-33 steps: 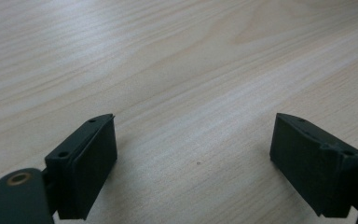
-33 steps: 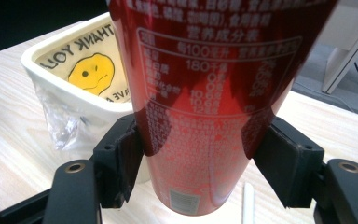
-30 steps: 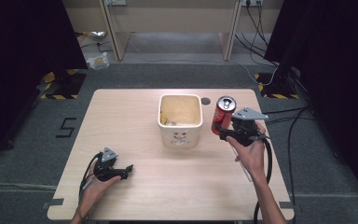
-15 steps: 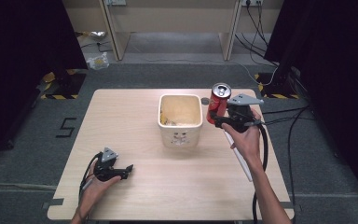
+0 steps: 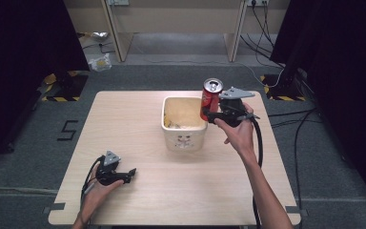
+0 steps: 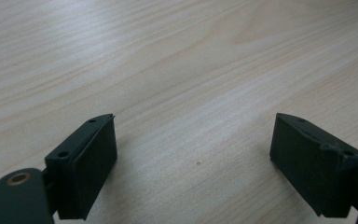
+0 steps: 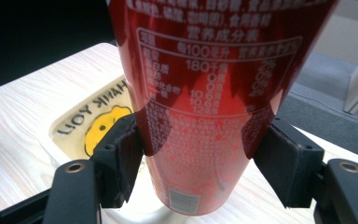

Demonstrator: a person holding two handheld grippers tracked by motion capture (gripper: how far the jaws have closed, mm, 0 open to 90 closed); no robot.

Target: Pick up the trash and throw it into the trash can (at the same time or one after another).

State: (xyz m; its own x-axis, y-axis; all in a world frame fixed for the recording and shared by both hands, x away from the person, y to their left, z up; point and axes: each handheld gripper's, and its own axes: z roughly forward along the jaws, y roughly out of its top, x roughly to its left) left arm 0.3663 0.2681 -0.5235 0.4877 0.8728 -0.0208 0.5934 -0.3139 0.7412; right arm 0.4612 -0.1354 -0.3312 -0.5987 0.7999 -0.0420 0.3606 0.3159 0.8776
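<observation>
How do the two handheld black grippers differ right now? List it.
The right gripper is lifted above the white square tub; the left gripper lies low on the wooden table. The right gripper's jaws clamp a red drink can; the left gripper's jaws are open, holding nothing. Both have black jaws.

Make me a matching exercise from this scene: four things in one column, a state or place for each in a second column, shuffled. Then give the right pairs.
Things
1. red can
2. white tub
3. left hand-held gripper
4. right hand-held gripper

States or places
A. jaws apart, low over bare wood near the table's front edge
B. lifted off the table, upright, at the tub's right rim
C. stands near the middle of the table, open on top
D. jaws clamped on the can's sides

Pairs: 1-B, 2-C, 3-A, 4-D
</observation>
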